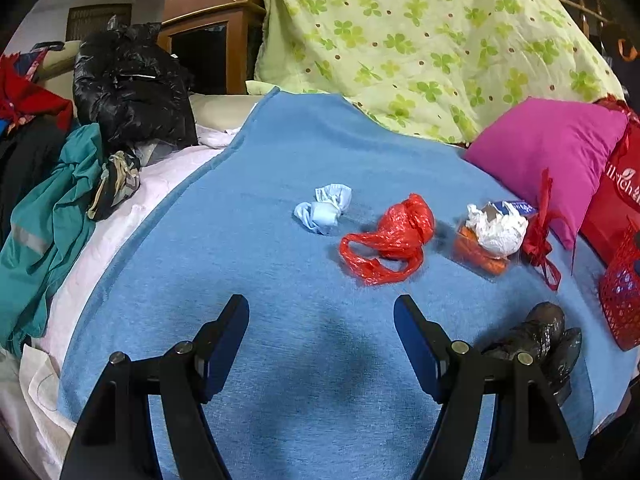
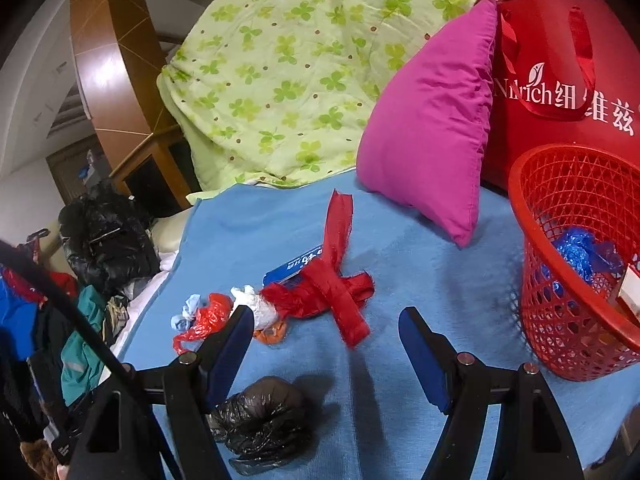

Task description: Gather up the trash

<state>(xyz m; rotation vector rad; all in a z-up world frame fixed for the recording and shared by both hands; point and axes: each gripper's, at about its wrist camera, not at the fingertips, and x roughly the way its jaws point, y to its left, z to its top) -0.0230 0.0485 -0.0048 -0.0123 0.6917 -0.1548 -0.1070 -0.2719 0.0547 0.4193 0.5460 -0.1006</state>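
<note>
Left gripper [image 1: 320,320] fingers wide, nothing between, over bare blue blanket [image 1: 280,360]. Black bag wad [image 1: 540,336] at 4 o'clock, half hidden behind a finger. Right gripper [image 2: 326,332] fingers wide, empty. Red ribbon [image 2: 336,280] just beyond at 12, long tail pointing 12. Red plastic bag [image 1: 388,240], white paper wad [image 1: 498,228], blue wad [image 1: 324,208] farther, in a row. Red basket [image 2: 580,184] at 2, rim cut off.

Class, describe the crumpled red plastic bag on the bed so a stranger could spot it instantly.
Find the blue blanket covering the bed. Across its middle lies a row of trash; the red plastic bag sits between a pale blue wad and a white paper wad. Alone among them, it is glossy red with looped handles.
</note>
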